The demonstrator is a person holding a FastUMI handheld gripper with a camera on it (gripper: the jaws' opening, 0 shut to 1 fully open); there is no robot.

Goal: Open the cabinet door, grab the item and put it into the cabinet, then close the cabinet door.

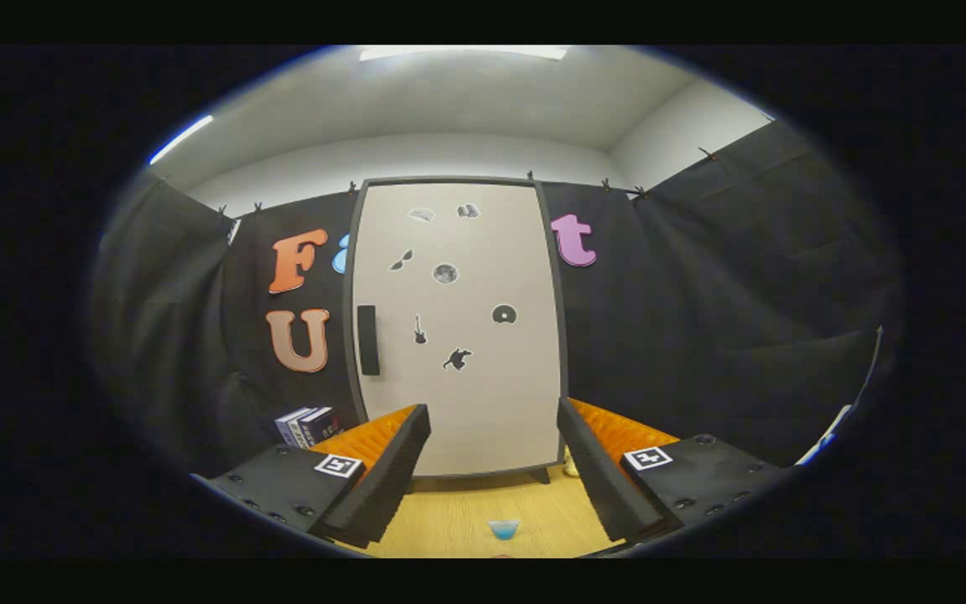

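Two spread fingers (399,470) face upright closed cabinet (458,327).

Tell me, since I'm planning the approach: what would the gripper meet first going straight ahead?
Probably the closed pale cabinet door, dotted with black stickers. The gripper is open, holding nothing. The small blue cup on the wooden table sits lower; depth is unclear.

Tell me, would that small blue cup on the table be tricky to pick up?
The blue cup looks small and thin-walled, so probably light and easily nudged or tipped. It seems translucent plastic, so perhaps a little slippery. The gripper hangs open above it, fingers apart.
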